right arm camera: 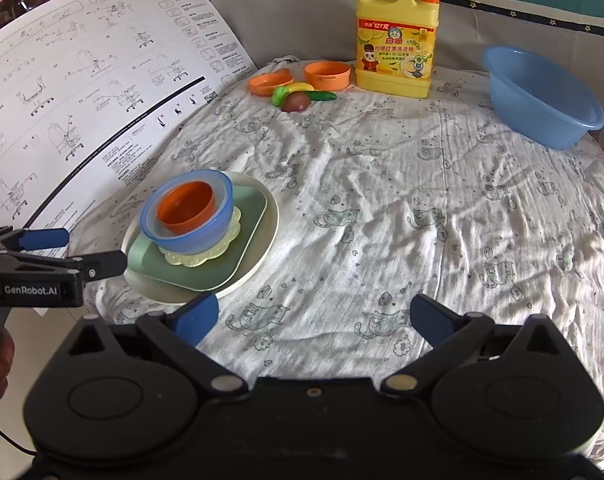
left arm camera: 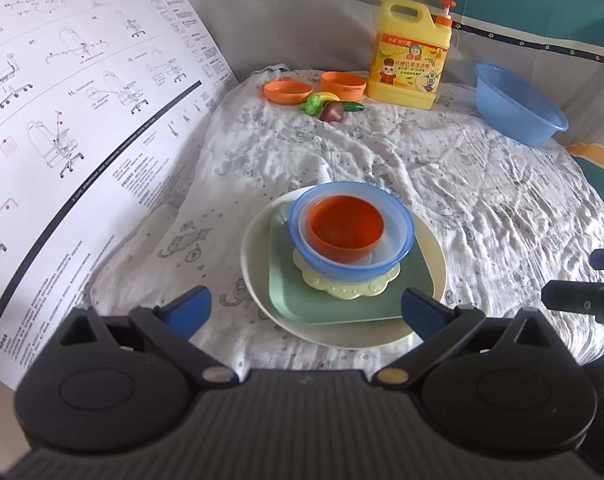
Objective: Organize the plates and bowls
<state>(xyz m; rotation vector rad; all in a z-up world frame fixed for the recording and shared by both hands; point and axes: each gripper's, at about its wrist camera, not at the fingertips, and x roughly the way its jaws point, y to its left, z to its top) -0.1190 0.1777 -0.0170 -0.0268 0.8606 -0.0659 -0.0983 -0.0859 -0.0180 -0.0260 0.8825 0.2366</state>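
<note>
Orange bowl (left arm camera: 344, 233) in two nested bowls on three stacked plates; both hand-held grippers wide, empty.

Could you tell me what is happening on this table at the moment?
A person holds two grippers over a cloth-covered table. Both the left gripper and right gripper are open and empty. The dishes are stacked: an orange bowl nests in a blue bowl, on a yellow scalloped mat, a green square plate and a cream round plate.

Orange bowl (left arm camera: 345, 234) in blue bowl (left arm camera: 352, 232); green tray (left arm camera: 342, 300); cream plate (left arm camera: 285, 316); cat-print white cloth (right arm camera: 382, 184).
</note>
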